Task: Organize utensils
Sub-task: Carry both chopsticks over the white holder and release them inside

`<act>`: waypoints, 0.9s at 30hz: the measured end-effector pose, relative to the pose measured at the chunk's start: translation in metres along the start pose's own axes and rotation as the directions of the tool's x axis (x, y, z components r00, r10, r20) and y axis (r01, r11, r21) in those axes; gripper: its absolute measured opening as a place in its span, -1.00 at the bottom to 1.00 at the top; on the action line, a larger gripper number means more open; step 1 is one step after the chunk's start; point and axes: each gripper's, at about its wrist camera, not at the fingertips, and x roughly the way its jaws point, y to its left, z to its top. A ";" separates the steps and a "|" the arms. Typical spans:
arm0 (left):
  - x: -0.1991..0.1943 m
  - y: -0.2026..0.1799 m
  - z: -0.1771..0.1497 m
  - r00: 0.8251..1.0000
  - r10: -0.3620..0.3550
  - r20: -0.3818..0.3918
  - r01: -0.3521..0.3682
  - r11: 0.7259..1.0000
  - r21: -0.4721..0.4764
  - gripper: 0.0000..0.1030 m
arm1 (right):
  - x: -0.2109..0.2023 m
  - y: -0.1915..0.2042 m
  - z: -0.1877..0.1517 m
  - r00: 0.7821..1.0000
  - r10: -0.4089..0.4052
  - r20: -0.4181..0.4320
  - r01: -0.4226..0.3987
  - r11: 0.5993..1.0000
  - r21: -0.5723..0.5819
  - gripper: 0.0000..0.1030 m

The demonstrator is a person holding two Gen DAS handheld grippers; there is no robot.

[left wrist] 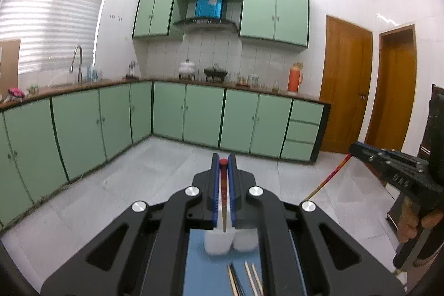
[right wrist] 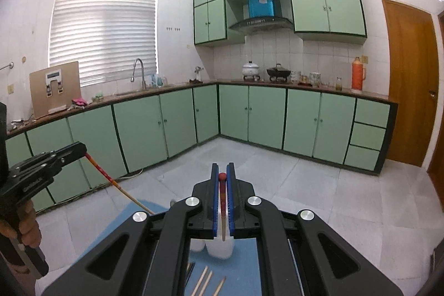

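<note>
My left gripper (left wrist: 223,160) is shut on a chopstick (left wrist: 223,186) with a red end, which runs along its blue pads. My right gripper (right wrist: 222,169) is shut on a matching red-ended chopstick (right wrist: 222,201). Both are held high above a blue mat (left wrist: 198,265). A white two-cup holder (left wrist: 230,243) stands on it, seen below the jaws in both views (right wrist: 219,247). Several loose chopsticks (left wrist: 251,279) lie on the mat nearer me (right wrist: 206,279). Each view shows the other gripper from the side, right gripper (left wrist: 356,150) and left gripper (right wrist: 80,147), its chopstick (right wrist: 116,183) slanting down.
Green cabinets (right wrist: 177,118) line the far and left walls under a counter with a sink tap (right wrist: 138,72), pots (right wrist: 251,70) and an orange flask (right wrist: 358,75). Grey tiled floor (right wrist: 319,193) lies beyond the mat. Wooden doors (left wrist: 345,85) stand at right. A hand (right wrist: 27,221) grips the left handle.
</note>
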 end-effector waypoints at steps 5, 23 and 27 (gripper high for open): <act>0.033 -0.011 0.007 1.000 -0.004 0.004 0.004 1.000 0.007 -0.91 | 0.033 -0.002 0.011 1.000 0.008 0.002 -0.008 1.000 0.002 -0.90; 0.141 0.008 -0.062 0.977 0.006 -0.211 -0.008 1.000 -0.007 -0.90 | 0.135 -0.016 -0.059 0.987 0.028 -0.160 -0.019 0.998 0.055 -0.90; 0.142 0.011 -0.069 0.972 0.004 -0.235 -0.006 1.000 -0.007 -0.89 | 0.136 -0.013 -0.064 0.983 0.031 -0.178 -0.023 0.999 0.045 -0.89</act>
